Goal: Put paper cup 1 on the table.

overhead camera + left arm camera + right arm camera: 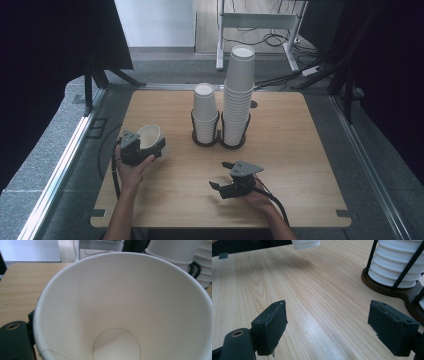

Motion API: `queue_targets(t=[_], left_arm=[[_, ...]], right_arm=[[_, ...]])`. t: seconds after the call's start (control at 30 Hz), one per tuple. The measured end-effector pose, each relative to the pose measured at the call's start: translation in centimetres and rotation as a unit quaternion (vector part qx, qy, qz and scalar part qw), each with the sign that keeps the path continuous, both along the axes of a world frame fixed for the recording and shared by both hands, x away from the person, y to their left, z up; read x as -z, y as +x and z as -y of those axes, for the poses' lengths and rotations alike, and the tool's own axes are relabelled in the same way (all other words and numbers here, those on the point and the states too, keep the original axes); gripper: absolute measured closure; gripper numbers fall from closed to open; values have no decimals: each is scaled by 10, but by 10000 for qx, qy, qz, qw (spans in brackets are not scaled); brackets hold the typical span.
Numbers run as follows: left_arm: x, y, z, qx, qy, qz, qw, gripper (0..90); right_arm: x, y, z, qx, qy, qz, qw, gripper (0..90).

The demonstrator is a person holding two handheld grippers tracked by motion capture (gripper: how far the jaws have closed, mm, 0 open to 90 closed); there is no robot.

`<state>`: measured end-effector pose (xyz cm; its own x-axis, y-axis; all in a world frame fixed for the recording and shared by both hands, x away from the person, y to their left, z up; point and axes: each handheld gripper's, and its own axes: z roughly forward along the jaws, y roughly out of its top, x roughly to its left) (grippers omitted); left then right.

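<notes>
Right gripper [218,178] nearest, jaws wide, nothing between them, low over the table [310,165]. Left gripper [150,142] clamped on 1 white paper cup [148,135], mouth tilted toward the camera. Beyond both: 2 cup stacks [237,95] in a black holder [220,142].

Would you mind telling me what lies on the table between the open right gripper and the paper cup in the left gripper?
Nothing: in the high view, only bare wooden table separates the right gripper from the paper cup.
</notes>
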<state>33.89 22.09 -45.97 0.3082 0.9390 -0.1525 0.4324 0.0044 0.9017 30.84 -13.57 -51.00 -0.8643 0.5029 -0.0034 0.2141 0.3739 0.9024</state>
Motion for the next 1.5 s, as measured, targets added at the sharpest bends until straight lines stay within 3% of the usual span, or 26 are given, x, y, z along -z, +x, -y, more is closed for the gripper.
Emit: queue_targets(t=[0.17, 0.5, 0.6, 1.07, 1.23, 1.5], left_arm=[[7, 4, 2, -157, 200, -184, 9995, 115], [21, 11, 3, -158, 234, -518, 9983, 104], [21, 10, 6, -181, 392, -470, 9980, 102], [23, 10, 3, -506, 555, -511, 9959, 97], [21, 9, 5, -460, 491, -405, 9969, 7], [14, 5, 6, -550, 289, -195, 9979, 0]], right_arm=[[1, 0, 0, -3, -14, 6, 10000, 163], [1, -1, -1, -7, -24, 31, 10000, 169], [1, -1, -1, -10, -23, 52, 10000, 172], [1, -2, -2, -31, -44, 54, 10000, 174], [1, -2, -1, -33, -39, 63, 10000, 174], [1, -2, -1, -46, -43, 65, 10000, 174]])
